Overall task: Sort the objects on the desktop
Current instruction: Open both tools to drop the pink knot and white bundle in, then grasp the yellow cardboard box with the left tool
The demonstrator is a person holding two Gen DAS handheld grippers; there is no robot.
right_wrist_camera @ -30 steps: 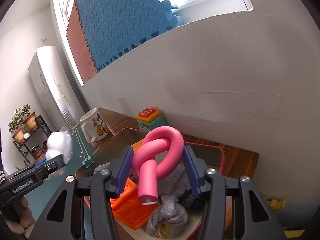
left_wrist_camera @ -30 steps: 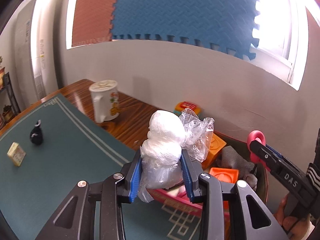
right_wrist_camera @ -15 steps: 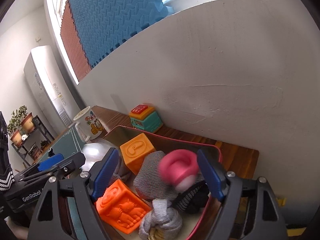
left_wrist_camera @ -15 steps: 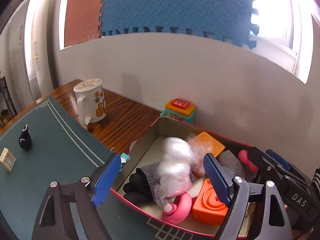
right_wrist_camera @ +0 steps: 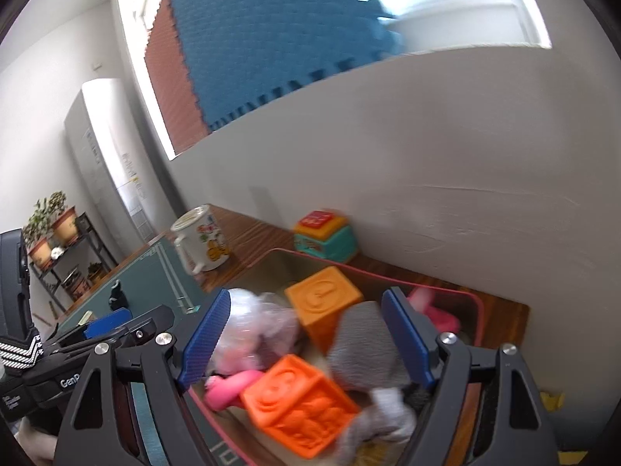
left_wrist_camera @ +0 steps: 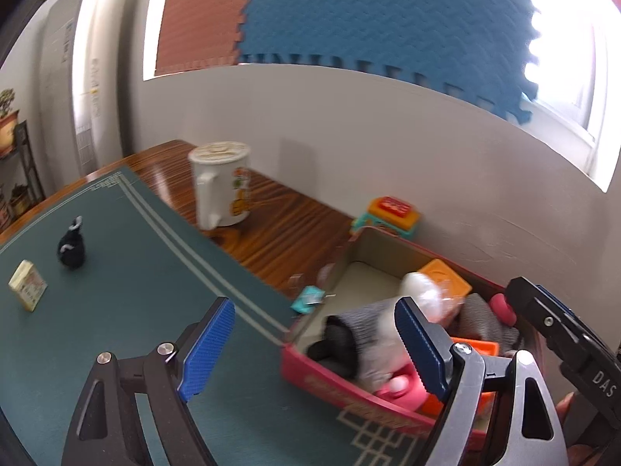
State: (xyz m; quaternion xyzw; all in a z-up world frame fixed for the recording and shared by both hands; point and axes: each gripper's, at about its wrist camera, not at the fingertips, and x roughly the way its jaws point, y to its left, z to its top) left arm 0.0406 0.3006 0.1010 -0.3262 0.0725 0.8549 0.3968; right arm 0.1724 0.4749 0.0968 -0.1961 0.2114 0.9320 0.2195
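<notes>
A red-rimmed box [left_wrist_camera: 330, 378] sits at the right of the green mat [left_wrist_camera: 116, 279]. It holds the white plastic bag [left_wrist_camera: 423, 291], orange blocks [right_wrist_camera: 299, 404], grey socks [right_wrist_camera: 365, 345] and pink foam pieces [right_wrist_camera: 434, 314]. My left gripper [left_wrist_camera: 310, 349] is open and empty at the box's near left corner. My right gripper [right_wrist_camera: 306, 341] is open and empty above the box's contents. On the mat at the left lie a black sock ball [left_wrist_camera: 71, 248] and a small cream box [left_wrist_camera: 27, 285].
A white cartoon mug [left_wrist_camera: 223, 186] stands on the wooden desk beyond the mat. A teal and orange toy block [left_wrist_camera: 388, 215] sits against the wall behind the box. A teal binder clip [left_wrist_camera: 310, 299] lies by the box's left corner.
Both grippers opened: the left dropped the plastic bag and the right dropped the pink foam knot into the box. The left gripper has since swung left toward the mat.
</notes>
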